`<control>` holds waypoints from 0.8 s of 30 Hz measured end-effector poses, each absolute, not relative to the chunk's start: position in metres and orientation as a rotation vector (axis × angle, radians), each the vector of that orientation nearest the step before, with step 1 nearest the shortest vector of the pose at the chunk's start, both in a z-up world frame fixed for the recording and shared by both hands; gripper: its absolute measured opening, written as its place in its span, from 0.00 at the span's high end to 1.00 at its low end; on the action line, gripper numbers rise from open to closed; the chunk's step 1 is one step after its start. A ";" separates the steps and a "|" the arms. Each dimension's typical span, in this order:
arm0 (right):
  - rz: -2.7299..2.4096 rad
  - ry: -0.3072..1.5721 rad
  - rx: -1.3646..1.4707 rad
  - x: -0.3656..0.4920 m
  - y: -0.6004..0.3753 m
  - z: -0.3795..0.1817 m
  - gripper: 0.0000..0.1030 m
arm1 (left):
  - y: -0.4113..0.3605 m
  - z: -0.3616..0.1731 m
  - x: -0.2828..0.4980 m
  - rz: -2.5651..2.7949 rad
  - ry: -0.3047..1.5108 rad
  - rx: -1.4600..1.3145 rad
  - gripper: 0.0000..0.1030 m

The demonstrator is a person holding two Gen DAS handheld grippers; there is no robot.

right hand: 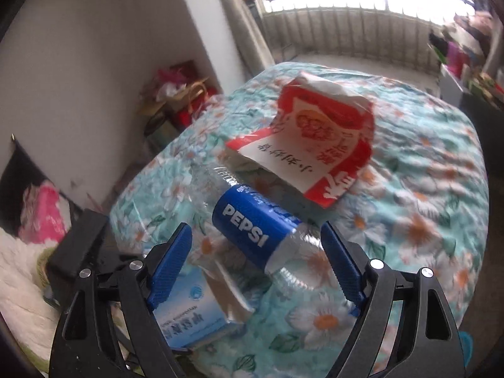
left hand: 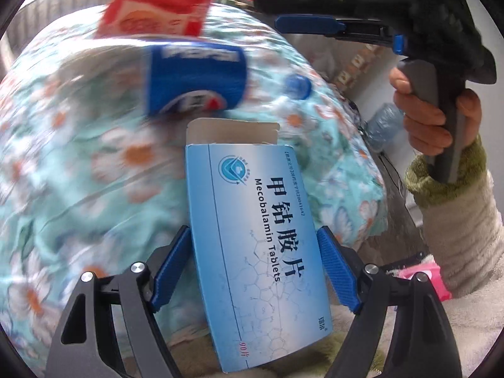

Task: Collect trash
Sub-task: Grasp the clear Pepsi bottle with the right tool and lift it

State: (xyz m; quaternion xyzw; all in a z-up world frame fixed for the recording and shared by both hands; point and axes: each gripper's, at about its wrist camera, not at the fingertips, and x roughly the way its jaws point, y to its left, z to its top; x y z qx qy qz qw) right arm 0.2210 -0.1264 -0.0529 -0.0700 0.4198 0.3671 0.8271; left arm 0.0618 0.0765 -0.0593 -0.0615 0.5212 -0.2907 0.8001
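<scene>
- Starting with the left wrist view: the left gripper (left hand: 253,231) is being seen from behind, its blue fingers (left hand: 171,267) closed against the two long edges of a blue tablet box (left hand: 252,189).
- The box is being held clear of the floral bedspread (left hand: 63,173), with its opened flap end pointing away from the camera.
- A Pepsi bottle (left hand: 195,78) is lying on the bedspread just past the box, on its side, with its blue cap (left hand: 297,86) toward the picture's right.
- A red and white packet (left hand: 157,9) is lying beyond the bottle; both are being blurred here.
- The right gripper (left hand: 274,9) is being held at upper right by a hand (left hand: 438,119) in a fleecy sleeve (left hand: 456,220). Its jaw state cannot be told from this angle.
- A pink item (left hand: 422,275) is being partly hidden at lower right.

- Turning to the right wrist view: the right gripper's jaws are standing wide apart and nothing is being gripped.
- The bottle is lying slantwise on the bedspread ahead of the fingertips, its clear neck end reaching between them and touching neither pad.
- The packet is resting just beyond the bottle's far end, crumpled and torn open.
- The tablet box is being seen at lower left behind the left finger, at the bed's near edge.
- Bags (right hand: 179,100) are being kept against the wall beside the bed.
</scene>
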 end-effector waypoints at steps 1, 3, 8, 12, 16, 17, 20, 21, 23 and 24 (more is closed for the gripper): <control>0.791 0.903 -0.212 0.225 -0.115 -0.058 0.21 | 0.086 -0.060 0.061 -0.601 1.120 -0.157 0.24; 0.802 0.935 -0.319 0.234 -0.094 -0.070 0.21 | 0.101 -0.061 0.059 -0.571 1.118 -0.191 0.24; 0.826 1.057 -0.404 0.252 -0.082 -0.100 0.21 | 0.121 -0.061 0.055 -0.521 1.115 -0.227 0.24; 0.838 1.071 -0.365 0.243 -0.103 -0.097 0.29 | 0.125 -0.064 0.059 -0.532 1.124 -0.259 0.24; 0.779 1.107 -0.254 0.228 -0.145 -0.088 0.41 | 0.130 -0.062 0.062 -0.548 1.126 -0.273 0.24; 0.765 1.121 -0.209 0.223 -0.157 -0.087 0.41 | 0.128 -0.062 0.065 -0.552 1.128 -0.278 0.24; 0.699 1.157 -0.078 0.207 -0.194 -0.083 0.42 | 0.127 -0.060 0.071 -0.569 1.125 -0.290 0.24; 0.668 1.169 -0.027 0.201 -0.206 -0.083 0.42 | 0.124 -0.058 0.073 -0.578 1.118 -0.288 0.24; 0.579 1.205 0.110 0.188 -0.234 -0.088 0.42 | 0.119 -0.055 0.077 -0.597 1.105 -0.280 0.24; 0.527 1.225 0.188 0.183 -0.246 -0.092 0.42 | 0.114 -0.054 0.081 -0.606 1.101 -0.277 0.24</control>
